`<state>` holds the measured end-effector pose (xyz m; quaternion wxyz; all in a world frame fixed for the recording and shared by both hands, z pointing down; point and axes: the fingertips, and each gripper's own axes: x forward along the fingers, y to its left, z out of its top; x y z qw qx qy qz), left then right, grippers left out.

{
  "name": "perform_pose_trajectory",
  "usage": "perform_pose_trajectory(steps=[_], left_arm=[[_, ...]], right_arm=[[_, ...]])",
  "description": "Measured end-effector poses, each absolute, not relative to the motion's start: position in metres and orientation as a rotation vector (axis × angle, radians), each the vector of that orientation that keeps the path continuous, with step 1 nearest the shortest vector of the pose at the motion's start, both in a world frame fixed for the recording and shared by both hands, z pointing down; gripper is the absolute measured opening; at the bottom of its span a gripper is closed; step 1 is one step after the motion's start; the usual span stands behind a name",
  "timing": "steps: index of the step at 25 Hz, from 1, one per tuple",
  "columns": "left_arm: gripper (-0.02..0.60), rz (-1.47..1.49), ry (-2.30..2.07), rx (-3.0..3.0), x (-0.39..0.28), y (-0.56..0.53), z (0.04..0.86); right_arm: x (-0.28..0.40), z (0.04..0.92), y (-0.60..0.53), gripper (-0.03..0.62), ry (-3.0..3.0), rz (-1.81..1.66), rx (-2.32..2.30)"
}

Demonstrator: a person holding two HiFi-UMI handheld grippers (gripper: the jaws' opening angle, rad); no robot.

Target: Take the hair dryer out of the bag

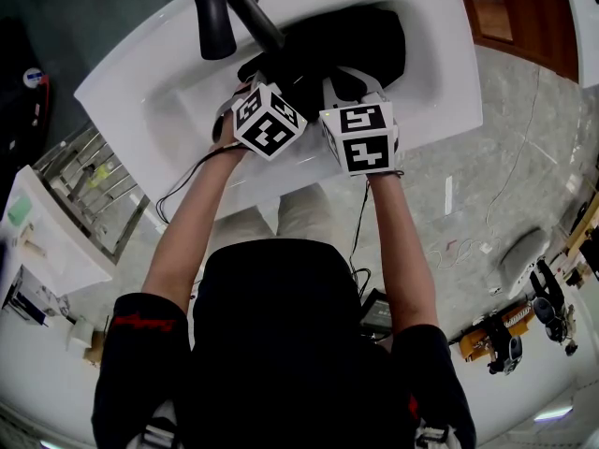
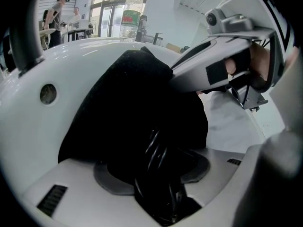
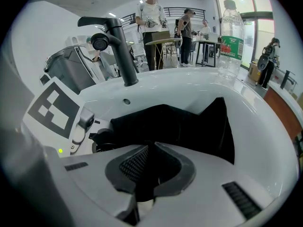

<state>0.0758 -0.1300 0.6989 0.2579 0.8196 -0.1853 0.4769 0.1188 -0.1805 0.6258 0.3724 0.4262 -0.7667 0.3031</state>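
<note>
A black fabric bag lies in the white sink basin. My left gripper points down into the bag's mouth with its jaws wide apart. A glossy black part, apparently the hair dryer, lies between them; I see no pad pressing on it. The rest of it is hidden by the bag's cloth. My right gripper is shut on a fold of the bag's edge, just right of the left one. In the head view both marker cubes sit side by side over the bag.
A black faucet rises at the basin's far left, close to the left gripper. A clear water bottle stands on the rim behind the bag. An overflow hole marks the back wall. People stand at tables far behind.
</note>
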Motion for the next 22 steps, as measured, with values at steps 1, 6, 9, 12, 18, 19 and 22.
perform_pose_trajectory(steps=[1,6,9,12,18,19,22], left_arm=[[0.225,1.294,-0.503,2.221,0.076,-0.131,0.699],[0.225,1.296,-0.498,2.208,0.068,-0.131,0.697],[0.225,1.306,-0.486,2.21,0.063,-0.13,0.696],[0.225,1.306,-0.481,2.206,0.06,-0.128,0.694],[0.225,1.298,-0.501,2.193,0.051,-0.124,0.688],[0.225,1.298,-0.503,2.193,0.049,-0.123,0.687],[0.225,1.291,-0.507,2.2,0.045,-0.123,0.682]], right_arm=[[0.119,0.626,-0.181,0.044,-1.965,0.775,1.091],[0.122,0.625,-0.181,0.044,-1.96,0.765,1.094],[0.125,0.626,-0.181,0.044,-1.955,0.767,1.094],[0.125,0.626,-0.181,0.044,-1.952,0.767,1.097],[0.123,0.626,-0.18,0.044,-1.947,0.765,1.108],[0.124,0.625,-0.18,0.044,-1.944,0.762,1.111],[0.127,0.624,-0.183,0.044,-1.94,0.76,1.124]])
